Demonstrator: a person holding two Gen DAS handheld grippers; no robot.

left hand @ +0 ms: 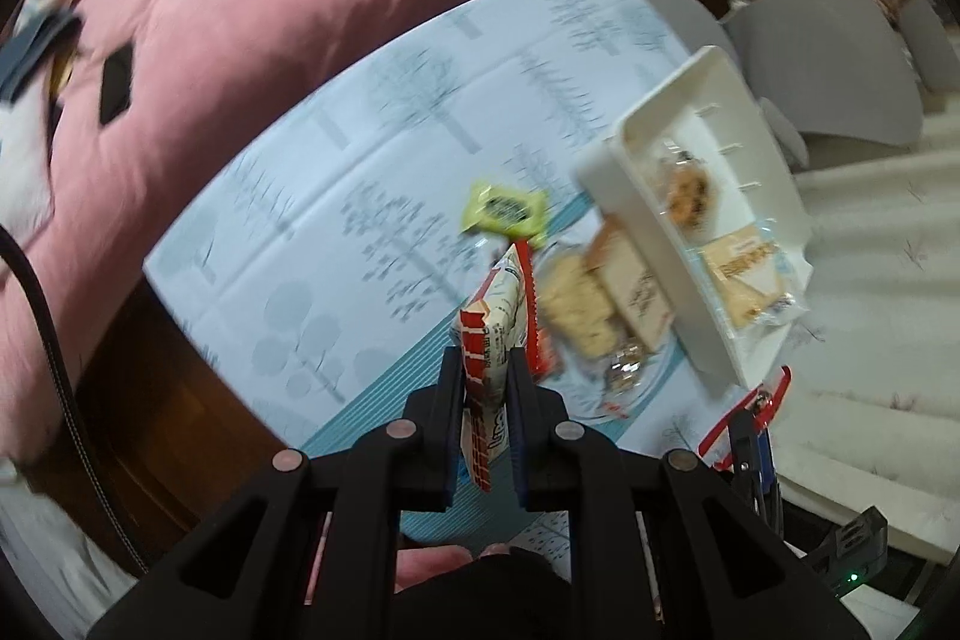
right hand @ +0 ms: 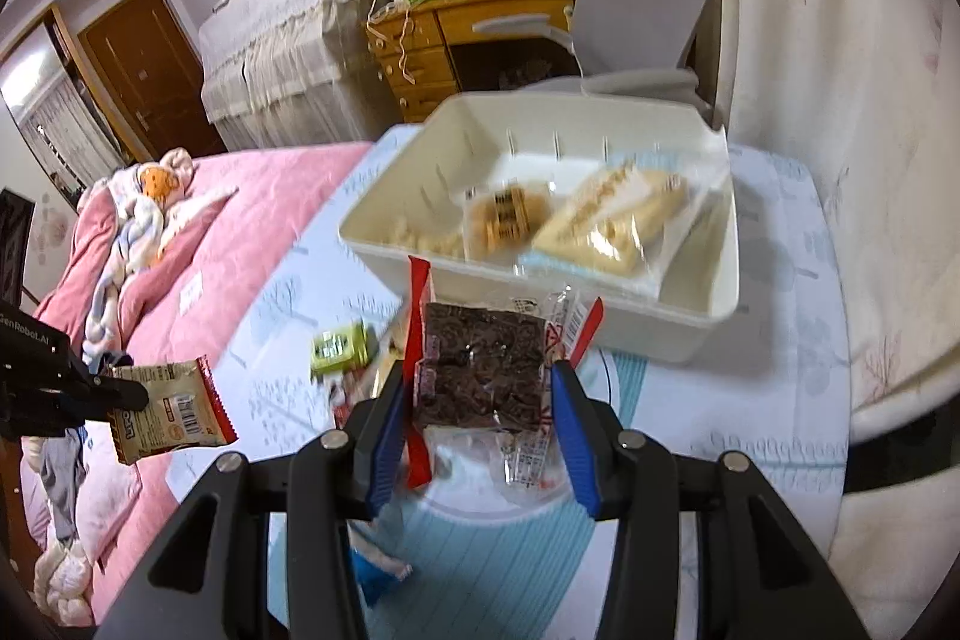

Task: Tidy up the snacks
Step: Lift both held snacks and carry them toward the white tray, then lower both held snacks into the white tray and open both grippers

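While both pairs of jaws hang above the table (right hand: pixel 780 400) with its tree-print cloth, each is clamped on a snack. In the left wrist view, the left gripper (left hand: pixel 486 376) has its jaws drawn narrow on a red-and-white snack packet (left hand: pixel 489 334), which stands edge-on between them; the right wrist view shows the same packet far to the left of the right jaws, over the edge of the pink bed (right hand: pixel 240 244). The right gripper (right hand: pixel 480 388) has its jaws set wider, pressed on both sides of a clear-wrapped dark brown cake (right hand: pixel 480 370) with red crimped ends. Straight ahead of the right jaws and just beyond the cake sits a white bin (right hand: pixel 690 316), holding a small cookie pack (right hand: pixel 507 217) and a larger pale pastry pack (right hand: pixel 612 220) side by side. Ahead and left of the right jaws a yellow-green packet (right hand: pixel 339 349) lies on the cloth. Ahead of the left jaws, more wrapped snacks (left hand: pixel 600 304) lie piled beside the bin's near wall.
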